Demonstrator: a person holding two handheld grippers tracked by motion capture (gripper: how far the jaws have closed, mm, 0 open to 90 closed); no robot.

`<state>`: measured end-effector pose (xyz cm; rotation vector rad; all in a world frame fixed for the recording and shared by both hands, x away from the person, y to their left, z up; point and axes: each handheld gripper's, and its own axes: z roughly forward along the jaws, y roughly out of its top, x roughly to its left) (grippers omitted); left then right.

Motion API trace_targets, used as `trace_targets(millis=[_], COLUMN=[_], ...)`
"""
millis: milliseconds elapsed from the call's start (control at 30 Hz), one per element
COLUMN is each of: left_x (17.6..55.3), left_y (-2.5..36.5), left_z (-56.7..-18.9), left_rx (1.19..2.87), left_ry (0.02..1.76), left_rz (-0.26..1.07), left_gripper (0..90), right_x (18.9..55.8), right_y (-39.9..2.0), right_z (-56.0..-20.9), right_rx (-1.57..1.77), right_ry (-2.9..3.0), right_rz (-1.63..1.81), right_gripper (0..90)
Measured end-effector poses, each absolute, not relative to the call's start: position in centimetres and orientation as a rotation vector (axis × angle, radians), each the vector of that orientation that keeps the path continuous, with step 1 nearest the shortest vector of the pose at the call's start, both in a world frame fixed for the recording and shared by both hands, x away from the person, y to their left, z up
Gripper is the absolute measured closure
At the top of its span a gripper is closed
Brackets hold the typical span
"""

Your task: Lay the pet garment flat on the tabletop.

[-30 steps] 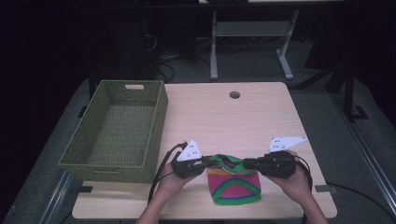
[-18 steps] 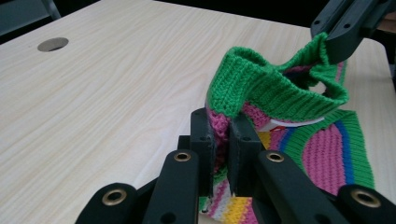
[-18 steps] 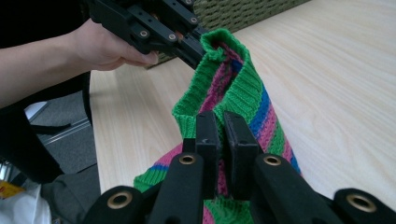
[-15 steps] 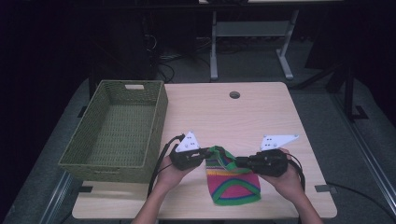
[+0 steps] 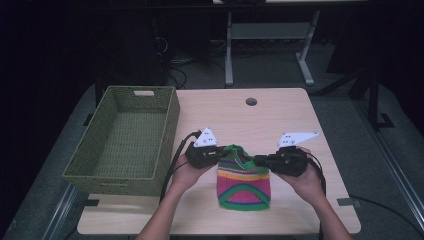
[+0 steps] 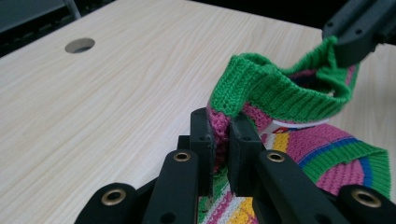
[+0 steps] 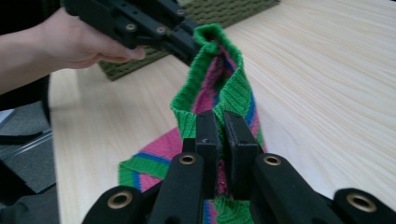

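A knitted hat (image 5: pixel 243 182) with green, pink, yellow and blue stripes hangs between my two grippers, its lower part lying on the wooden table (image 5: pixel 280 115). My left gripper (image 5: pixel 220 153) is shut on the left side of the hat's green rim (image 6: pixel 261 86). My right gripper (image 5: pixel 259 160) is shut on the rim's right side (image 7: pixel 196 109). In the left gripper view my jaws (image 6: pixel 220 140) pinch the pink and green knit. In the right gripper view my jaws (image 7: pixel 222 133) clamp the green band, and the other gripper (image 7: pixel 140 23) holds the far end.
A green woven basket (image 5: pixel 125 137) stands empty at the table's left, close to my left hand. A round cable hole (image 5: pixel 251 101) sits at the table's far middle. Bare wood lies beyond the hat and to its right.
Both grippers have moved away from the front edge and slightly up, carrying the hat's rim with them. The hat now stretches longer toward the front edge.
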<state>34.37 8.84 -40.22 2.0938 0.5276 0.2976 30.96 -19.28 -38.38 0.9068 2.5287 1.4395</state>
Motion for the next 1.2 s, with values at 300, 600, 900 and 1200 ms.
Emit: trace_targets(millis=[300, 600, 900, 1200], left_x=[35.5, 37.0, 39.7, 38.4], left_y=[8.7, 8.2, 8.3, 8.0], left_z=[-41.2, -41.7, -41.6, -42.6], left_rx=[2.106, 2.089, 2.047, 2.086], left_ry=[0.573, 0.635, 0.812, 0.773], left_rz=[0.290, 0.290, 0.358, 0.257], left_gripper=[81.2, 80.6, 49.4, 50.5], right_x=[33.2, 35.7, 41.4, 40.0], right_y=[-19.7, -20.4, -21.1, -21.1], right_z=[-38.6, -38.8, -39.2, -41.0], right_rx=[0.969, 1.034, 1.246, 1.241], right_ry=[2.533, 2.507, 2.292, 2.502], right_rz=[1.395, 1.344, 1.358, 1.234], right_gripper=[84.8, 84.2, 64.5, 60.5])
